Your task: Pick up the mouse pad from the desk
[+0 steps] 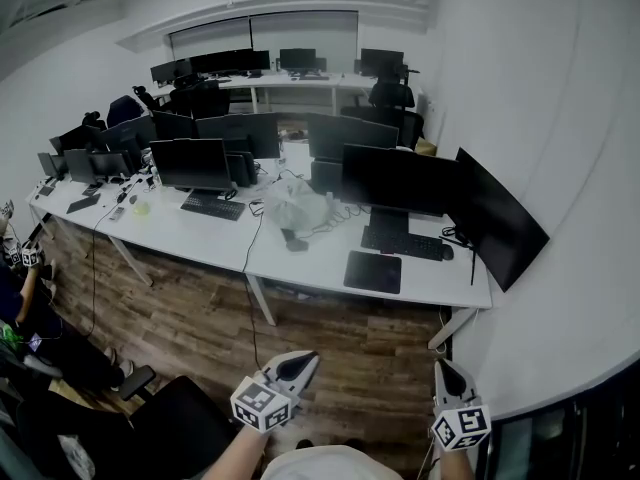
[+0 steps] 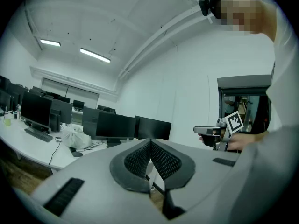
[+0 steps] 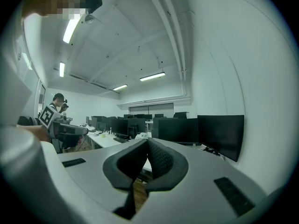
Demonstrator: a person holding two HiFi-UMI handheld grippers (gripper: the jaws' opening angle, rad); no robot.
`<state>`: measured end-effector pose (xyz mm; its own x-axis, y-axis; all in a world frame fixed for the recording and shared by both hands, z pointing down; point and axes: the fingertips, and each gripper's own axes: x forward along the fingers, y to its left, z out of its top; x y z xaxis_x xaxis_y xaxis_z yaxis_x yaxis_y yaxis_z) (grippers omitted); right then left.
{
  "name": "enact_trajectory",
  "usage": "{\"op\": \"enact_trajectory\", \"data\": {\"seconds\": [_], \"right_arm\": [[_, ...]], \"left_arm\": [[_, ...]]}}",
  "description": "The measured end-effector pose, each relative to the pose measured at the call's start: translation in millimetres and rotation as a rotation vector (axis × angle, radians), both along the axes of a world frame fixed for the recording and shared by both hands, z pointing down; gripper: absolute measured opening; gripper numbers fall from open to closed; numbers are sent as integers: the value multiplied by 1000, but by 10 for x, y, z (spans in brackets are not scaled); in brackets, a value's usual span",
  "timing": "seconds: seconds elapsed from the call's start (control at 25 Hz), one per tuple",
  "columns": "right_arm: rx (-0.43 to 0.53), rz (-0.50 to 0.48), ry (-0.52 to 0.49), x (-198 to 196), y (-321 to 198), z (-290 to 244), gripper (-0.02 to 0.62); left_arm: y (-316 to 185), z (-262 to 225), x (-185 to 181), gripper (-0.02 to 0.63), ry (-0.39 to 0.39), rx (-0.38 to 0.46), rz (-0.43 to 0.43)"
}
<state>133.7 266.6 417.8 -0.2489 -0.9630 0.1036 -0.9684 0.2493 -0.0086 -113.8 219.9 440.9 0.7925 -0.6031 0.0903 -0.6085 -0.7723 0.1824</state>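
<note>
- On the white bench (image 1: 320,268), the dark mouse pad (image 1: 373,271) lies flat near the front edge, just in front of a keyboard (image 1: 405,245).
- A stretch of wood floor (image 1: 340,343) lies between the bench and both tools.
- The left hand-held gripper (image 1: 303,360) and the right hand-held gripper (image 1: 441,369) have their jaws pressed together on nothing, well apart from the pad.

White plastic bag (image 1: 298,206) sits mid-frame in the head view. Keyboard (image 1: 405,245) at its four o'clock, curved monitor (image 1: 500,230) out at three, wood floor (image 1: 330,338) at six, black chair (image 1: 185,428) down at seven.
</note>
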Motion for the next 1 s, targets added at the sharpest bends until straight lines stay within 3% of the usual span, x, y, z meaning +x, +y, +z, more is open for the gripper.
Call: {"op": "enact_trajectory", "data": {"seconds": [0.32,1.0], "right_arm": [[-8,26,8,170,-17,31,15],[-13,-30,-30,389,42,208,71]], "left_arm": [[63,39,107,17,3,-6,-7],[135,118,353,17,-33,-8,-40]]}}
